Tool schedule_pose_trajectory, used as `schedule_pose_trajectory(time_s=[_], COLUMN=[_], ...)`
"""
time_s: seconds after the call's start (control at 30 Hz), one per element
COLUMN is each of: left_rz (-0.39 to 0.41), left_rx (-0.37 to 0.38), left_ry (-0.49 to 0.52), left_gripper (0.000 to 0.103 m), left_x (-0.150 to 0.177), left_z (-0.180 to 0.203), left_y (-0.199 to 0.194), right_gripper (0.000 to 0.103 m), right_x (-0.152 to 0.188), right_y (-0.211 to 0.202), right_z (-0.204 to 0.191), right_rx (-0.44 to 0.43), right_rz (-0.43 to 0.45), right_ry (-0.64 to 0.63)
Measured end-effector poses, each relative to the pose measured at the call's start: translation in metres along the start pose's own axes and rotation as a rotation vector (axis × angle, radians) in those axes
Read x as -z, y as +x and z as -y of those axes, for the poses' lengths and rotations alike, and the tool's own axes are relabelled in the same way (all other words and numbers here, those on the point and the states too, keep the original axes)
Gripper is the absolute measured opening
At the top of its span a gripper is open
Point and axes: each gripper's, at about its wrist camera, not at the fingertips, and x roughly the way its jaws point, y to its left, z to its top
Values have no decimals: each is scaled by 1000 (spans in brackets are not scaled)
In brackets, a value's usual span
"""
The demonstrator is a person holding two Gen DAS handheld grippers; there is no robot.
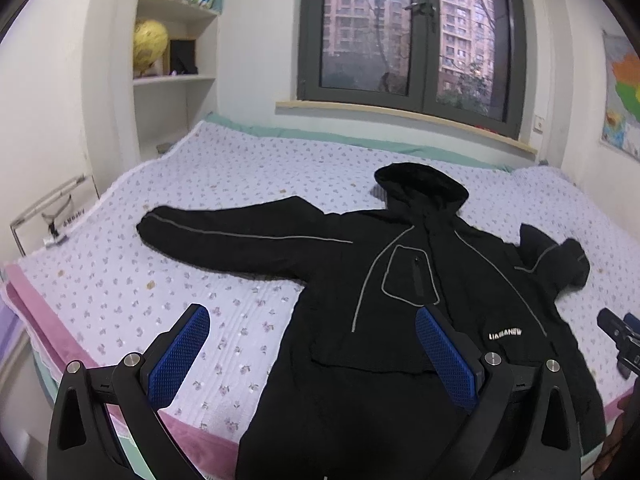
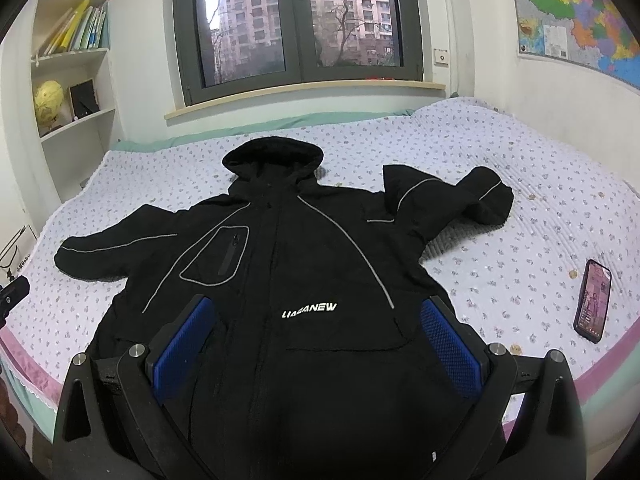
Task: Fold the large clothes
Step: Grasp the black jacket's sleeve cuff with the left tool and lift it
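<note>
Two grippers, the left gripper (image 1: 312, 334) and right gripper (image 2: 316, 326), hover with jaws wide apart, holding nothing, above a black hooded jacket (image 2: 280, 264) spread face-up near the bed's (image 2: 520, 240) front edge. Its bunched right sleeve (image 2: 452, 200) could fold crookedly unless flattened.

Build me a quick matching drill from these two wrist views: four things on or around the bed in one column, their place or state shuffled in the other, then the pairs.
1. black hooded jacket
2. jacket's right-hand sleeve
3. dark-cased smartphone
4. yellow globe

A. on a wall shelf
B. bent back on itself
C. screen lit, lying on the floral bedspread
D. spread front-up, hood toward the window

Pairs: 1-D, 2-B, 3-C, 4-A
</note>
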Motion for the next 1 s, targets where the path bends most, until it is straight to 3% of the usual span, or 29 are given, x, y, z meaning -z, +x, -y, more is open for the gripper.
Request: schedule_pose_trajectory(time_s=[0.33,0.5,0.63,0.7,0.87,1.0], left_rz=[-35,-29,-40,-50,-86,-121], left_rx=[-11,54,3,-28,-101,-72], left_ry=[-220,-292,-346,-378,-515,-642], left_gripper=[102,102,102,102,102,94], left_x=[-31,-70,-91,-95,-85,-68], left_z=[-136,-196,-239,-261,-316,-352], left_y=[54,100,161,192,272,325], right_gripper=[103,103,103,103,102,102], right_x=[-33,-48,-31,-11,19,24], right_y=[57,116,187,224,273,283], right_z=[-82,-125,-147,-155,-159,-157], right_rx=[-125,-191,-138,-68,-92,-106], right_rz=[-40,3,95,61,-59,-86], right_ry=[-119,-118,-160,-193,-206,-191])
